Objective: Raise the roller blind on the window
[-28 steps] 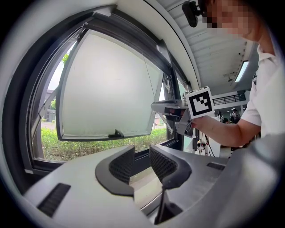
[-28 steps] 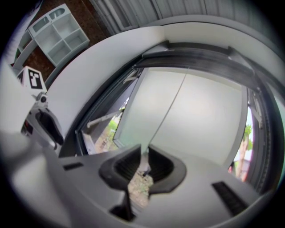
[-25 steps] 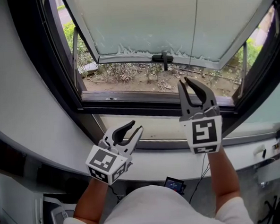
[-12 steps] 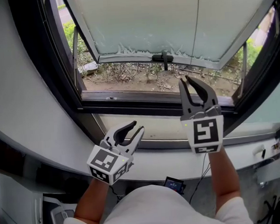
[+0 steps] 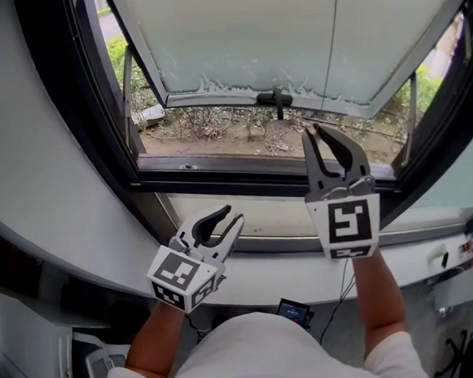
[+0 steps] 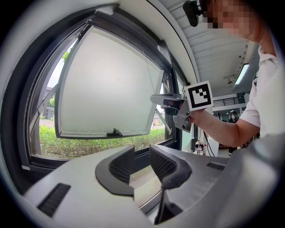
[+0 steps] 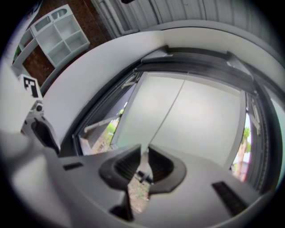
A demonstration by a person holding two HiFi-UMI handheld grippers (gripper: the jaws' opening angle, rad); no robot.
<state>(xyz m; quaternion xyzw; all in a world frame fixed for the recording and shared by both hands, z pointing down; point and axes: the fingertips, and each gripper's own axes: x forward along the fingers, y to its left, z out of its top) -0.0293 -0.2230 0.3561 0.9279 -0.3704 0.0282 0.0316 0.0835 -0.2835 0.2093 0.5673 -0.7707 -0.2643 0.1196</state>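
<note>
1. Head view: the left gripper (image 5: 232,215) hovers over the white window ledge (image 5: 273,270), jaws apart and empty; the right gripper (image 5: 320,137) is raised before the frosted, outward-tilted window sash (image 5: 243,32); a thin pale blind cord (image 5: 336,34) hangs near its tips.
2. Left gripper view: jaws apart; nothing between them.
3. Right gripper view: jaws slightly apart; the cord runs down to their gap.

Clear gap under window sash (image 5: 243,32), handle (image 5: 277,101) midway

Bkgd items: white shelf unit (image 7: 60,33) agst brick wall (image 7: 91,18); shrubs (image 6: 67,144) outdoors; small blue-screen device (image 5: 295,310), bottom centre.
</note>
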